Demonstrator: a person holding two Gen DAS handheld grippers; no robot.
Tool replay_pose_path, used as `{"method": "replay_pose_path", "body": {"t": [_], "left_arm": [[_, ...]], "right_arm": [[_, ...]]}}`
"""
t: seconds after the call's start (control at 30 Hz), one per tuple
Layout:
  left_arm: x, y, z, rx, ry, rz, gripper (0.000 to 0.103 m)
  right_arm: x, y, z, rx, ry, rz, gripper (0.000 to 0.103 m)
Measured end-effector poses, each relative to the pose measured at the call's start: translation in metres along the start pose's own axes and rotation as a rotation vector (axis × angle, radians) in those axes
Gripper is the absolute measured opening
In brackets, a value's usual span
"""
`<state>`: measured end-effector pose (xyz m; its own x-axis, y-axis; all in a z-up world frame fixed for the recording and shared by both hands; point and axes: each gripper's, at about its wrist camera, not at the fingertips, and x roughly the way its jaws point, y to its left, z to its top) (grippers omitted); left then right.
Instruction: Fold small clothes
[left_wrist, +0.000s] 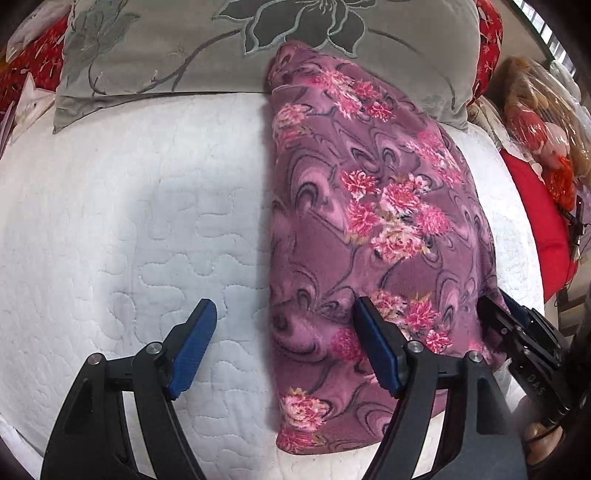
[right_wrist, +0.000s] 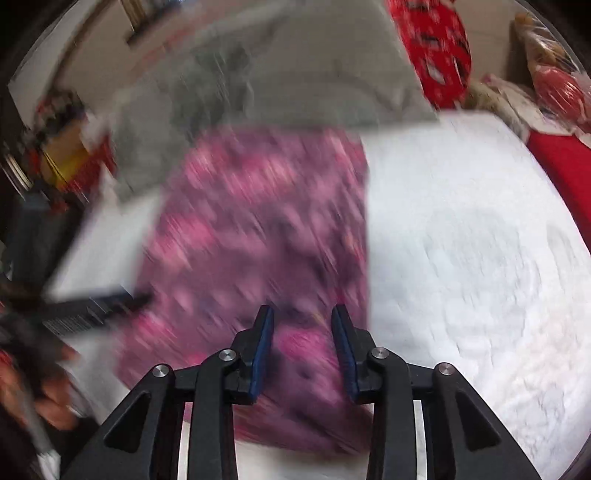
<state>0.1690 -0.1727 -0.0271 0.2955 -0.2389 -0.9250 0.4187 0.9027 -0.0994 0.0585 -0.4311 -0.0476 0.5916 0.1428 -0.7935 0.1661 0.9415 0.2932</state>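
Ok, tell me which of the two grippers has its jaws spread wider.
The left gripper: its jaws stand wide apart, one over the white quilt, the other over the purple floral garment. The right gripper has its jaws much closer together, over the garment.

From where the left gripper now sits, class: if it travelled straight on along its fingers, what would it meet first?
Probably the white quilt, then the grey flowered pillow. The left gripper is open, its right finger over the purple floral garment's edge, so depth is uncertain.
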Motion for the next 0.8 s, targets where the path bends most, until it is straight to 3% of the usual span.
{"method": "replay_pose_path", "body": {"t": [0.17, 0.27, 0.4, 0.57, 0.67, 0.7, 0.8], "left_arm": [[0.0, 0.002, 0.008, 0.001, 0.013, -0.019, 0.076], [-0.003, 0.011, 0.023, -0.041, -0.003, -0.092, 0.076], [-0.004, 0.028, 0.066, -0.135, -0.014, -0.168, 0.076], [0.012, 0.022, 0.117, -0.112, -0.036, -0.129, 0.076], [0.043, 0.017, 0.133, -0.085, 0.016, -0.071, 0.079], [0.053, 0.018, 0.134, -0.089, 0.039, -0.081, 0.082], [0.048, 0.022, 0.137, -0.091, 0.039, -0.112, 0.085]], "right_arm": [[-0.003, 0.0, 0.01, 0.043, 0.024, -0.001, 0.036], [-0.003, 0.002, 0.029, 0.029, 0.003, -0.004, 0.036], [0.009, -0.004, 0.07, 0.102, -0.034, 0.017, 0.037], [0.045, -0.006, 0.121, 0.151, -0.067, 0.019, 0.038], [0.077, -0.01, 0.136, 0.166, -0.024, -0.057, 0.032], [0.09, -0.011, 0.138, 0.159, 0.011, -0.086, 0.031], [0.091, -0.006, 0.147, 0.119, 0.007, -0.121, 0.032]]}}
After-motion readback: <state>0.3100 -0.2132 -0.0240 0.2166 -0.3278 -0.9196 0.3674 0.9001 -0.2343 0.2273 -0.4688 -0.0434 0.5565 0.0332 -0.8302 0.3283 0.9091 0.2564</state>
